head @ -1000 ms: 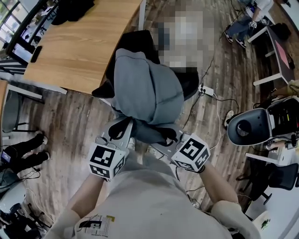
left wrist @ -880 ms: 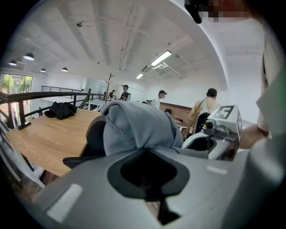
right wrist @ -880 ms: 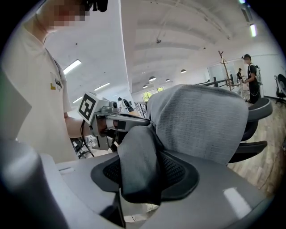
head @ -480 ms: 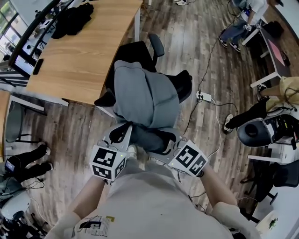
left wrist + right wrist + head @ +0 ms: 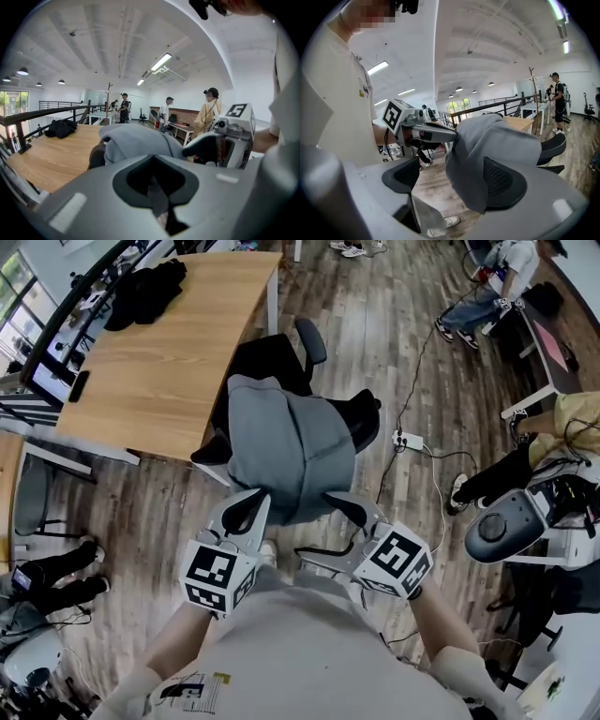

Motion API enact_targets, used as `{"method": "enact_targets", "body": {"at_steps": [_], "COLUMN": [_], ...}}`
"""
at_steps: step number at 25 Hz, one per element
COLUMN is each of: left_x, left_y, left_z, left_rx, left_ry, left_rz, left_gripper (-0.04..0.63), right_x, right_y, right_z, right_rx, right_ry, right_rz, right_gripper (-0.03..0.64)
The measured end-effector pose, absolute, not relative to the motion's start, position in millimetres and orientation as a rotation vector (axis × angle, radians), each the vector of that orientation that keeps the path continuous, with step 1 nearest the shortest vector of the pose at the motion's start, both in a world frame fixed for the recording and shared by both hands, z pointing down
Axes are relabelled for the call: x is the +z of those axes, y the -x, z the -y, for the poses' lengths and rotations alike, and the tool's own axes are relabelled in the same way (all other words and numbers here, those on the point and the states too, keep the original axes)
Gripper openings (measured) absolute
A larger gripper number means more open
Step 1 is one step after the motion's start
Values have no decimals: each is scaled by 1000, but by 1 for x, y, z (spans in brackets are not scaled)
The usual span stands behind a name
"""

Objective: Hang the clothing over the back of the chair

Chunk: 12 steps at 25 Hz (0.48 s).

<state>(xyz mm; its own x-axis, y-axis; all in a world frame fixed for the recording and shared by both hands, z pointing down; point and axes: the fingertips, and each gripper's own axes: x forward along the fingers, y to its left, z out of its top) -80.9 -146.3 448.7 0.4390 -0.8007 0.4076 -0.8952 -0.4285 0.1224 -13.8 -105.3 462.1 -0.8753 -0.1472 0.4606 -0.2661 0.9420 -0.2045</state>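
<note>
A grey garment (image 5: 291,446) lies draped over the back of the black office chair (image 5: 272,357), its hem hanging loose on my side. My left gripper (image 5: 261,502) sits at the hem's lower left, shut like a beak. In the left gripper view I see no cloth between its jaws (image 5: 157,180), and the garment (image 5: 136,143) lies beyond them. My right gripper (image 5: 352,507) is at the hem's lower right. Its jaws have just been opening and stand wide apart (image 5: 450,180). The garment (image 5: 487,150) hangs just ahead of them, pressed by neither pad.
A wooden desk (image 5: 159,343) stands behind the chair, with dark clothing (image 5: 145,292) on it. A power strip (image 5: 406,439) and cables lie on the plank floor to the right. People sit at the far right (image 5: 525,460), and a round black device (image 5: 502,526) stands near them.
Both grippers have drawn back and up from the chair. The right jaws have opened and let go of the hem, which now hangs straight down the chair back.
</note>
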Motion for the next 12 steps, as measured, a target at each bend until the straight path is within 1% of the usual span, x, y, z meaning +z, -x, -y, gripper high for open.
{"method": "enact_targets", "body": {"at_steps": [2, 5, 10, 12], "left_x": [433, 413, 387, 377], "left_y": [76, 72, 72, 71], "left_z": [148, 153, 156, 159], "left_rx": [395, 378, 349, 343], "left_ry": [-2409, -2455, -2489, -2510], "left_rz": [1453, 1467, 1501, 1508], "left_gripper": [3, 3, 3, 3], "right_x": [451, 434, 399, 384], "right_y": [12, 11, 10, 7], "right_z": [113, 128, 141, 150], "right_rx": [347, 318, 280, 253], "right_ry": [-342, -419, -511, -579], "right_rz": [2677, 2728, 2801, 2832], "right_gripper": [403, 343, 299, 270]}}
